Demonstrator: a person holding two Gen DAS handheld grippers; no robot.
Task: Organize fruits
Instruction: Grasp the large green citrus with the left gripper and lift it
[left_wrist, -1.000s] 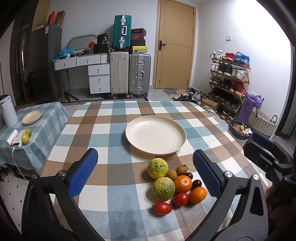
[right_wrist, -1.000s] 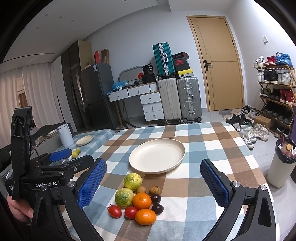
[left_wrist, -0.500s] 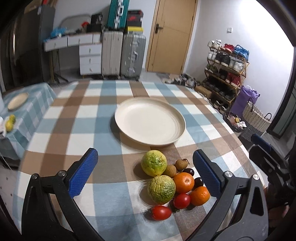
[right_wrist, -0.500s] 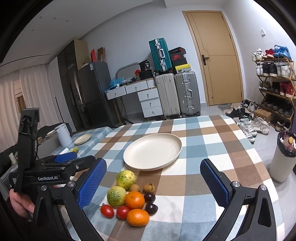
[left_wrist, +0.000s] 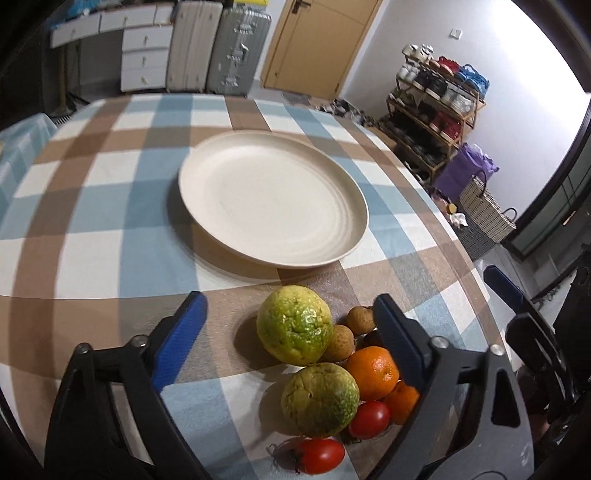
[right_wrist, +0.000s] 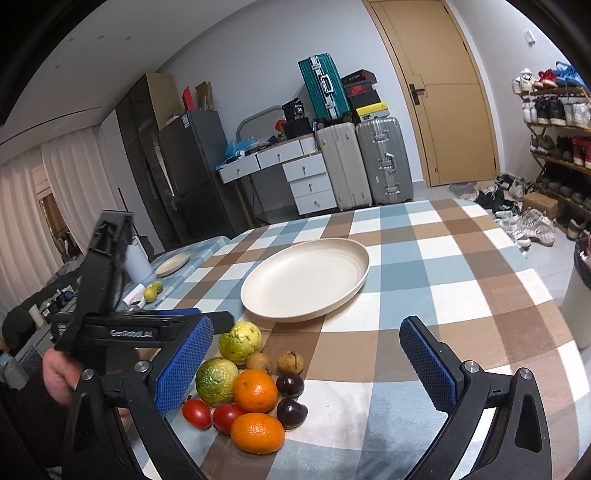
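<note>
Fruits — two green guavas (left_wrist: 293, 325) (left_wrist: 319, 398), oranges (left_wrist: 373, 373), tomatoes (left_wrist: 321, 455), small brown and dark pieces — heaped on the checked tablecloth (left_wrist: 92, 206) just in front of the bare cream plate (left_wrist: 271, 199), unmoved. Left gripper (left_wrist: 290, 315): lower and closer than a second ago, jaws just narrowed a little yet wide, straddling the nearer guava, pads not touching it. Right gripper (right_wrist: 306, 354): slightly lower, jaws wide apart, holding nothing, over the cloth beside the heap.
</note>
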